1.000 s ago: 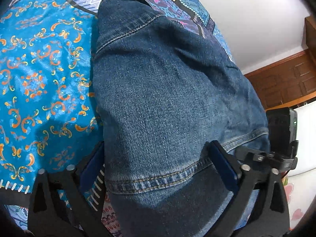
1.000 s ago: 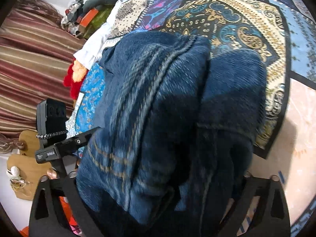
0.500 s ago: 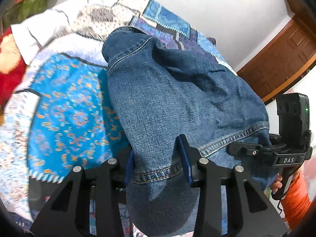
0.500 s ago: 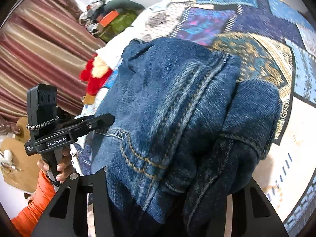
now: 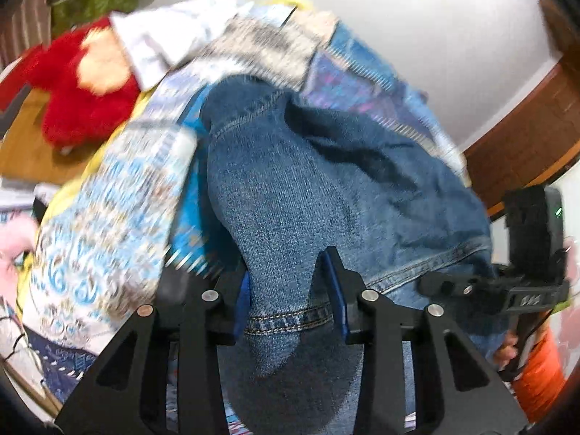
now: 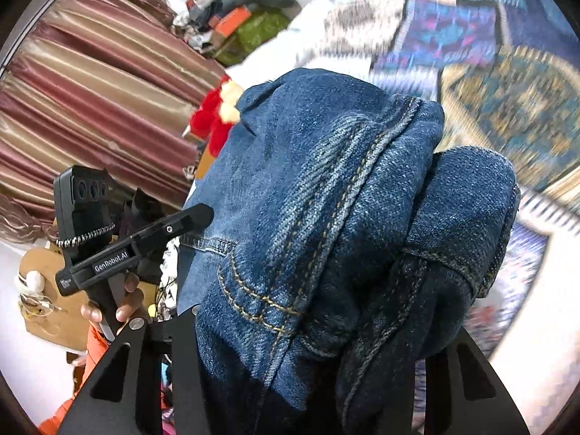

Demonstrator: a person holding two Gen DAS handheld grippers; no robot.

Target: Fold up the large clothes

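Observation:
A pair of blue denim jeans [image 5: 326, 188] is held up off the patchwork bedspread [image 5: 108, 224]. My left gripper [image 5: 290, 293] is shut on a hemmed edge of the jeans, with its blue pads pressing the fabric from both sides. My right gripper [image 6: 308, 355] is shut on a thick bunch of the same jeans [image 6: 326, 217], which hides its fingertips. The right gripper also shows at the right in the left wrist view [image 5: 522, 290], and the left one at the left in the right wrist view [image 6: 108, 250].
A red plush toy [image 5: 79, 83] and a white cloth [image 5: 174, 36] lie at the head of the bed. A striped curtain [image 6: 90, 90] hangs at the left. Wooden panelling [image 5: 525, 137] runs along the wall at the right.
Both grippers have lifted and tilted up with the jeans. The left gripper closed on the hem during the last second. More of the room and less of the bedspread shows now.

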